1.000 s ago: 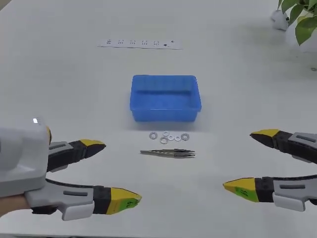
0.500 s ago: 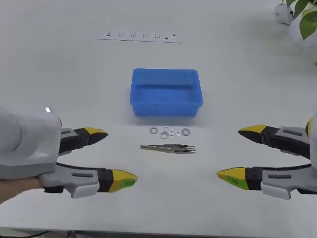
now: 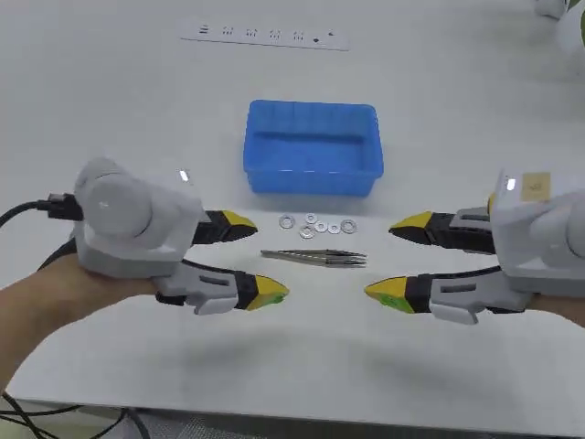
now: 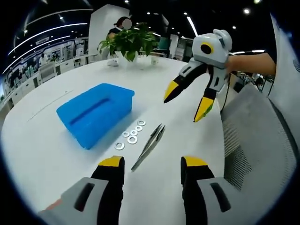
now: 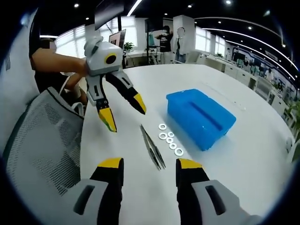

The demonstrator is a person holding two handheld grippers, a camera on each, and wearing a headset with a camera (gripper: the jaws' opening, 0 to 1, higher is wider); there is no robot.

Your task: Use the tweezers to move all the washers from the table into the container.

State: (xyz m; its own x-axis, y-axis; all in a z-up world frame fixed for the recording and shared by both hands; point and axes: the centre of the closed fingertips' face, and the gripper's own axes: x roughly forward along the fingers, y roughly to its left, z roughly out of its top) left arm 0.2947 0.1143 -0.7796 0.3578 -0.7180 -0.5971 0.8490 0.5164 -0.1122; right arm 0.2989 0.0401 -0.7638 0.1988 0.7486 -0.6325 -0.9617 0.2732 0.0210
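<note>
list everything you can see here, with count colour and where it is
container: one, blue, middle of the table, beyond the washers
washers: six, silver, in a loose row between the container and the tweezers
tweezers: one, silver, lying flat just nearer than the washers
power strip: one, white, far side of the table
plant: one, green, far right part of the table
chair: one, grey mesh, at the near edge
table: one, white
grippers: two, grey with yellow tips, left gripper and right gripper either side of the tweezers, both open
</note>
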